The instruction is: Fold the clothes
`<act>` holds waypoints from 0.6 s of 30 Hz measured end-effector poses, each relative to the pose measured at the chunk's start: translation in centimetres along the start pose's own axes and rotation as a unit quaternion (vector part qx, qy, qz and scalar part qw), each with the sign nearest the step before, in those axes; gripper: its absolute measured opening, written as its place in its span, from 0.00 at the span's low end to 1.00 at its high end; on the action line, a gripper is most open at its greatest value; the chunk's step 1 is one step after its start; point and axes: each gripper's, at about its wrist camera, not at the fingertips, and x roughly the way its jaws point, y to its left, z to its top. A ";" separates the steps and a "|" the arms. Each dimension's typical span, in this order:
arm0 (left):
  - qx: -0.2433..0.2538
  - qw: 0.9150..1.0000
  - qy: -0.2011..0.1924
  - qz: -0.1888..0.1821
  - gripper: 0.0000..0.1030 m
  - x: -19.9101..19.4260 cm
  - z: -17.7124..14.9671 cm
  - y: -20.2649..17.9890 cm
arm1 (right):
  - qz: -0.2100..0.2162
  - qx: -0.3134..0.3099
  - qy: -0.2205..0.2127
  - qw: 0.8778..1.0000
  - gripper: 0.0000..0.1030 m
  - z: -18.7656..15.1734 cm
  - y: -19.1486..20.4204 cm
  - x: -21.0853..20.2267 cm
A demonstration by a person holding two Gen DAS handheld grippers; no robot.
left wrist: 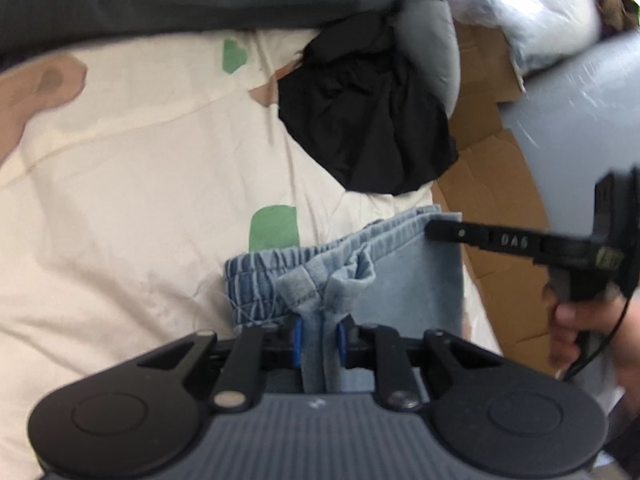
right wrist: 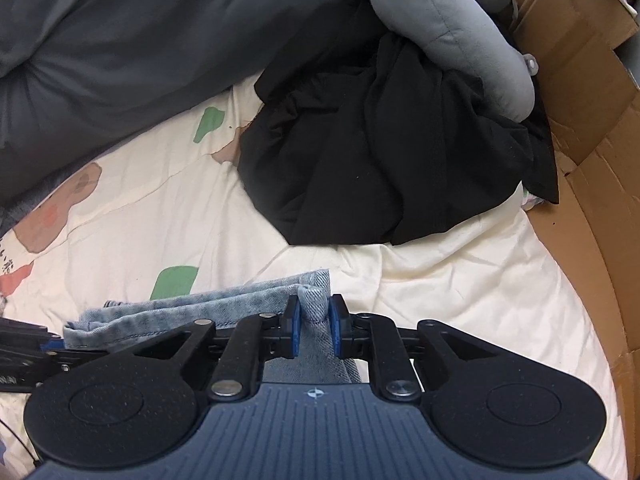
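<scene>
The pale blue denim garment (left wrist: 404,264), with an elastic gathered waistband, hangs doubled over just above the cream bedsheet (left wrist: 132,184), near the bed's right edge. The left hand-held gripper (left wrist: 319,338) is clamped on a bunched fold of the denim, its blue pads (left wrist: 298,340) pressing the cloth from both sides. The right hand-held gripper (right wrist: 314,322) is likewise closed on a folded corner of the same garment, and in the left wrist view its black finger reaches the far upper corner of the cloth, with the person's hand (left wrist: 588,332) on the handle.

Beyond the denim lies a crumpled black garment (right wrist: 384,152), partly under a grey cushion (right wrist: 460,32), with a dark grey duvet (right wrist: 140,40) behind and flattened cardboard (right wrist: 580,92) along the bed's side.

The likely trouble is slippage: each grip holds only a narrow pinch of several layers, so an uneven pull could free an inner layer and skew the fold. Lowering too far right might drop the cloth off the mattress onto the cardboard.

The right gripper's finger bears raised letters that seem to read "DAS"; the sheet has small dark characters too blurred to read.
</scene>
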 end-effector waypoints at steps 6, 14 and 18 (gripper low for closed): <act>0.028 0.999 -0.019 0.014 0.26 -1.8 -0.2 -0.4 | 0.001 0.051 -0.038 0.998 0.39 -0.9 -2.1 -3.1; 0.071 0.994 -0.072 0.035 0.26 -5.4 1.1 -1.8 | -0.014 0.112 -0.083 0.990 0.39 -6.0 -6.1 -9.6; 0.106 0.991 -0.073 0.027 0.26 -6.1 0.8 -3.2 | -0.026 0.143 -0.080 0.986 0.39 -10.6 -7.6 -11.6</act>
